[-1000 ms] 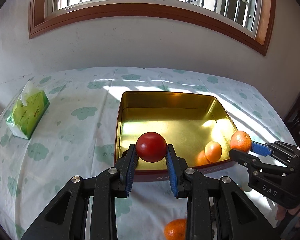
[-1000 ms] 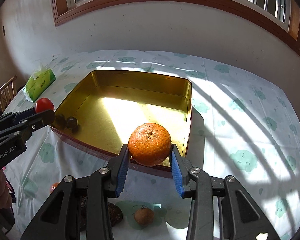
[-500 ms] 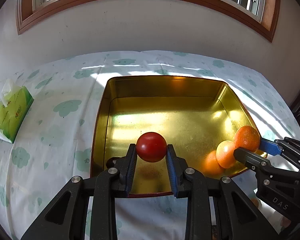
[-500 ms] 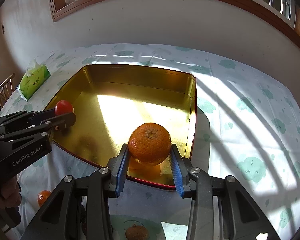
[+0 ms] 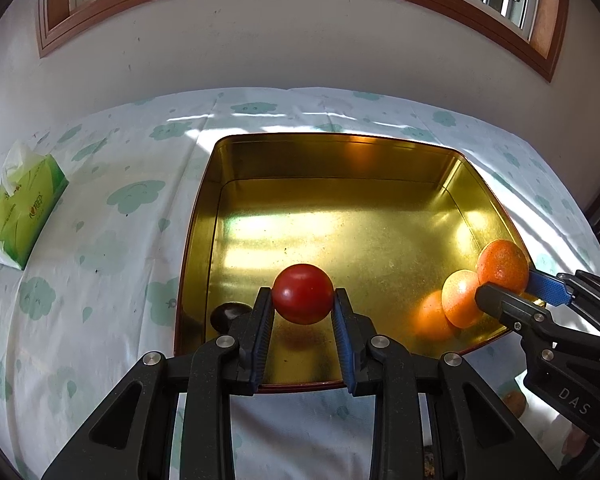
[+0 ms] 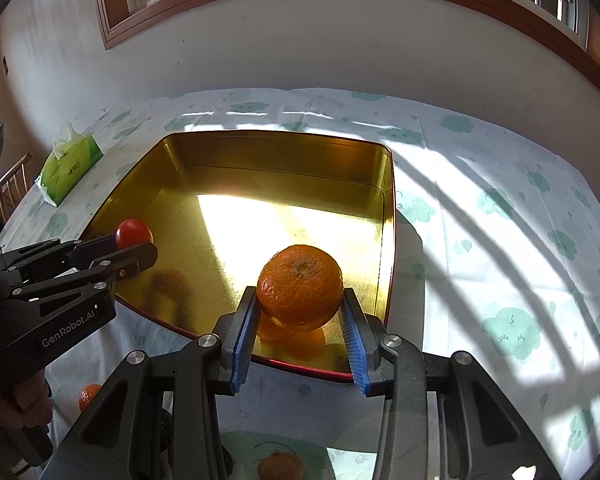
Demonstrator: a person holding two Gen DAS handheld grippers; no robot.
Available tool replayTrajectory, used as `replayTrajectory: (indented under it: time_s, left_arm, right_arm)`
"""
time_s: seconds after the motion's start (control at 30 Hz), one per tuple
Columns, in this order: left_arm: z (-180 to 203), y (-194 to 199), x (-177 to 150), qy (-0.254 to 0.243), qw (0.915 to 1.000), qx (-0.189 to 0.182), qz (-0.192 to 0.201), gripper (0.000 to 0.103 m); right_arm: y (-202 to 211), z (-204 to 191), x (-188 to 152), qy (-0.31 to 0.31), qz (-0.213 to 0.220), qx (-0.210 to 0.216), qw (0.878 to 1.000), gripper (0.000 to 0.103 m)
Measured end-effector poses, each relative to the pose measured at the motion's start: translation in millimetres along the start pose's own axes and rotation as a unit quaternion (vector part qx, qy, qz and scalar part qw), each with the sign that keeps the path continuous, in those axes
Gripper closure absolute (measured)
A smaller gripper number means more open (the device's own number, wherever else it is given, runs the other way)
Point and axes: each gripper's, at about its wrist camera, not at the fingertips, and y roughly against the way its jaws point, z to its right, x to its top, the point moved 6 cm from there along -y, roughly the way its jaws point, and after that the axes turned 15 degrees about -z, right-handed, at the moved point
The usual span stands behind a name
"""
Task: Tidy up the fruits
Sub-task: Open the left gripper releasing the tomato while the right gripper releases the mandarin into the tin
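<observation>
Now that you've carried both fruits in over the gold tray [image 5: 204, 216], left tongs [image 5: 302, 312] still pinch the tomato [image 5: 302, 299], right tongs [image 6: 300, 312] the orange [image 6: 300, 287]; release next.

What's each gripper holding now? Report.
Left gripper: shut on the red tomato.
Right gripper: shut on the orange.

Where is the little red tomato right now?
The red tomato is pinched in the left tongs, held over the near left part of the gold tray. The right wrist view shows it at the tray's left edge, far from the orange.
</observation>
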Motion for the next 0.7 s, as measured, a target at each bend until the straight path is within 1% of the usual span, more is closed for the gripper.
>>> replayTrajectory:
  time_s: [0.13, 0.23, 0.47, 0.53, 0.6, 0.7]
  left_arm:
    - [-2, 0, -1, 0.005, 1.0000, 0.000, -0.003, 0.072]
    - [-3, -2, -2, 0.006, 0.9999, 0.011, -0.006, 0.071]
    - [-2, 0, -4, 0.012, 0.9998, 0.017, -0.005, 0.071]
    - [-3, 3, -5, 0.015, 0.9997, 0.018, -0.005, 0.068]
    - [-4, 6, -7, 0.017, 0.9998, 0.012, -0.002, 0.063]
    - [-4, 13, -10, 0.014, 0.9998, 0.012, 0.003, 0.058]
  right_arm:
    - [0, -1, -1, 0.001, -0.001, 0.000, 1.000, 0.065]
    - [0, -1, -1, 0.001, -0.002, 0.000, 1.000, 0.065]
    - [-1, -2, -2, 0.000, -0.005, 0.000, 1.000, 0.063]
    - [0, -3, -3, 0.000, -0.006, 0.003, 1.000, 0.060]
    - [1, -4, -4, 0.001, -0.005, 0.000, 1.000, 0.059]
    - [4, -7, -6, 0.004, -0.003, -0.004, 1.000, 0.053]
